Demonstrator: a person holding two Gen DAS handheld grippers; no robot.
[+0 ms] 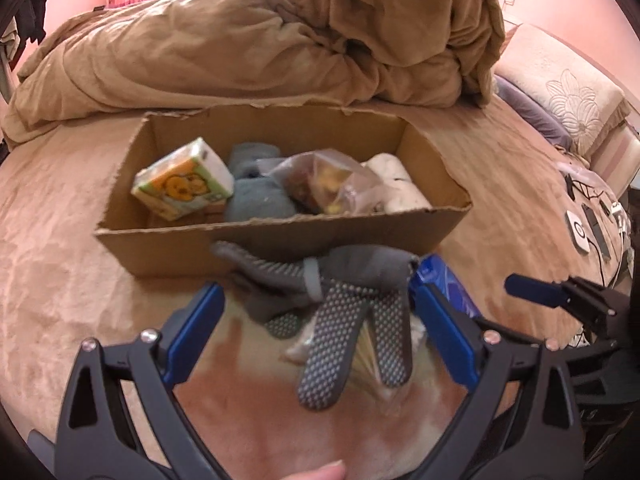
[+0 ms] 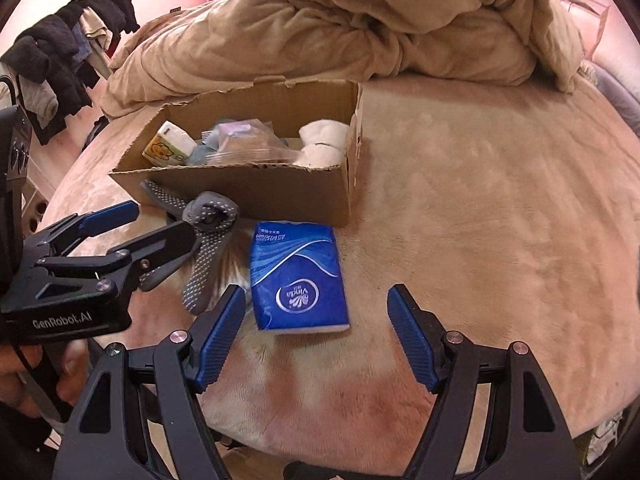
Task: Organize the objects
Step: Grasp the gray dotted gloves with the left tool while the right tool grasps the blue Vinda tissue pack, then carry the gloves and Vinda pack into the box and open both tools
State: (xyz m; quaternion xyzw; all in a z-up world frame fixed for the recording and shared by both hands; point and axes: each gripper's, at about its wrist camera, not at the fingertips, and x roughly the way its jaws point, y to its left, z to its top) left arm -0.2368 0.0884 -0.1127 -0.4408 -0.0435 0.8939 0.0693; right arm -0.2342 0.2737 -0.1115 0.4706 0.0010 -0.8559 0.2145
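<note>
Box: open cardboard, centre of the left view, upper centre-left of the right view; already holds a green pack, a grey cloth, a clear bag and a white roll.
Gloves: grey, dotted, bundled on the bed just in front of the box wall, lower centre of the left view.
Tissue pack: blue, flat on the bed, centre of the right view, just beside the gloves.
Left gripper: jaws spread wide, straddling the gloves, not yet gripping.
Right gripper: jaws spread, empty, lined up on the tissue pack.
Step judged: take the gloves, lift into the box.
Advice: lower until both pads flank the bunched cuff, not the loose fingers; close fully before lifting.
Risk: limp fingers may snag the box rim; clear it well.
</note>
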